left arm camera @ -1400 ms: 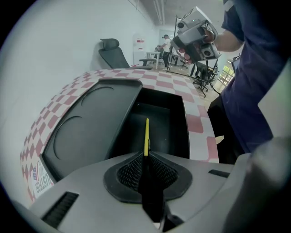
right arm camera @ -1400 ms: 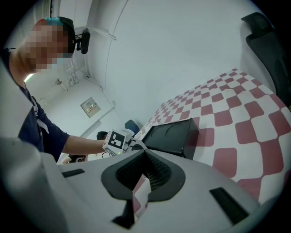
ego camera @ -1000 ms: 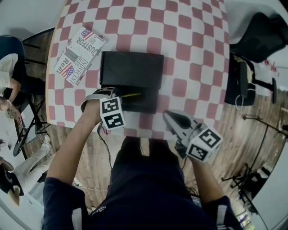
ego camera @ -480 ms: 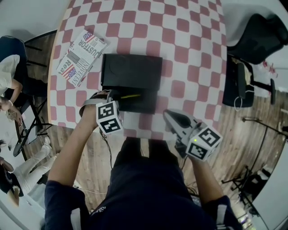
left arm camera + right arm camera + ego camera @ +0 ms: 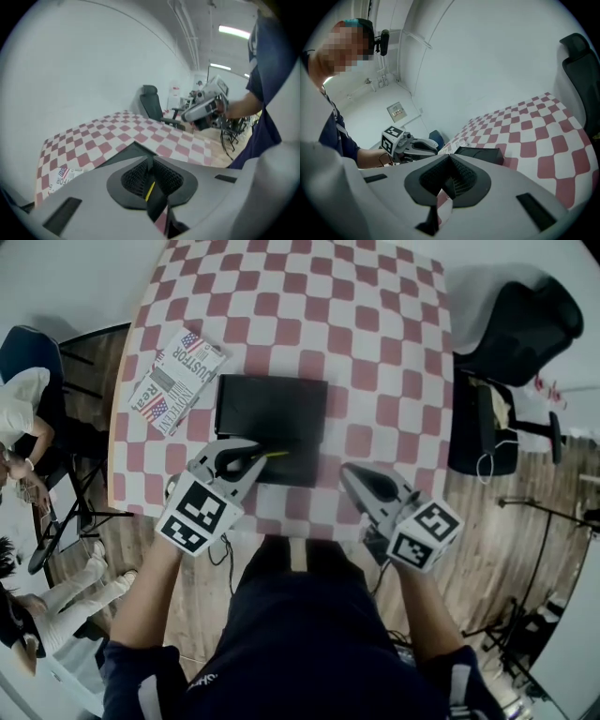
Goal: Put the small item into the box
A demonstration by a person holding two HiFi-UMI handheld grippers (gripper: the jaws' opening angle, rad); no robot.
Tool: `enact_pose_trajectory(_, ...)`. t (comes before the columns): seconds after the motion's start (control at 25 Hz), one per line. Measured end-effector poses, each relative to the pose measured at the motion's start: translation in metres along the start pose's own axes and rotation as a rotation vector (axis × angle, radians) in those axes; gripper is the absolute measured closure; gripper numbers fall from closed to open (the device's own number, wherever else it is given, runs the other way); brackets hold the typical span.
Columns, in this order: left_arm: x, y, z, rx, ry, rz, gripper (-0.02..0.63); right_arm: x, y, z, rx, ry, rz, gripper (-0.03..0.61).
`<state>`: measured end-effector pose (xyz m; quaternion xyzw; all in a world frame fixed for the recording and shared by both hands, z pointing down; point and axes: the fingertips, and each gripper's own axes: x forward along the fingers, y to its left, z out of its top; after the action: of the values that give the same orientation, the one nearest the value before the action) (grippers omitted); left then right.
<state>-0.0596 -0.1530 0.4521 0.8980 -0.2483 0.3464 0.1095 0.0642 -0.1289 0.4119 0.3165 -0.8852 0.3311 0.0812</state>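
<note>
While left gripper [image 5: 251, 457] jaws close round stick [image 5: 273, 455], not yet pinching, stick lies just inside box [image 5: 272, 409] near edge, axis along it; right gripper [image 5: 351, 476], pressed together and empty, is farther.

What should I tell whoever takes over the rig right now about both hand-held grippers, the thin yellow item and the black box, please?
Left hand-held gripper: at the black box's near side, jaws closing with a narrow gap; the thin yellow item shows in that gap, not visibly pinched.
Right hand-held gripper: jaws together, empty, above the table's near edge, right of the box.
Things: the yellow item lies over the box's near part; whether it sits inside is unclear.
Done: item is at the box.
Left to do: confirm it is inside, then clear the left gripper.
</note>
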Motion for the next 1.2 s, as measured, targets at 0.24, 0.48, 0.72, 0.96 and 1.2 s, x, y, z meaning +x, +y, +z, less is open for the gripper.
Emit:
enact_pose_trajectory(0.24, -0.041, -0.021, 0.065, -0.041, -0.211, 0.021, 0.575, -0.013, 0.012, 0.024, -0.062, -0.035, -0.002, 0.561)
enact_pose_trajectory(0.48, -0.053, -0.044, 0.076, -0.116, -0.28, 0.012, 0.581, -0.022, 0.028, 0.044, -0.118, -0.07, 0.02, 0.561)
enact_pose_trajectory(0.72, -0.058, -0.055, 0.078, -0.178, -0.331, -0.002, 0.581, -0.026, 0.044, 0.053, -0.174, -0.089, 0.045, 0.561)
enact_pose_trajectory(0.96, -0.065, -0.053, 0.078, -0.194, -0.377, 0.017, 0.581, -0.024, 0.051, 0.053, -0.198, -0.088, 0.051, 0.561)
enact_pose_trajectory(1.2, -0.066, -0.053, 0.075, -0.202, -0.381, 0.02, 0.581, -0.021, 0.054, 0.053, -0.203, -0.083, 0.054, 0.562)
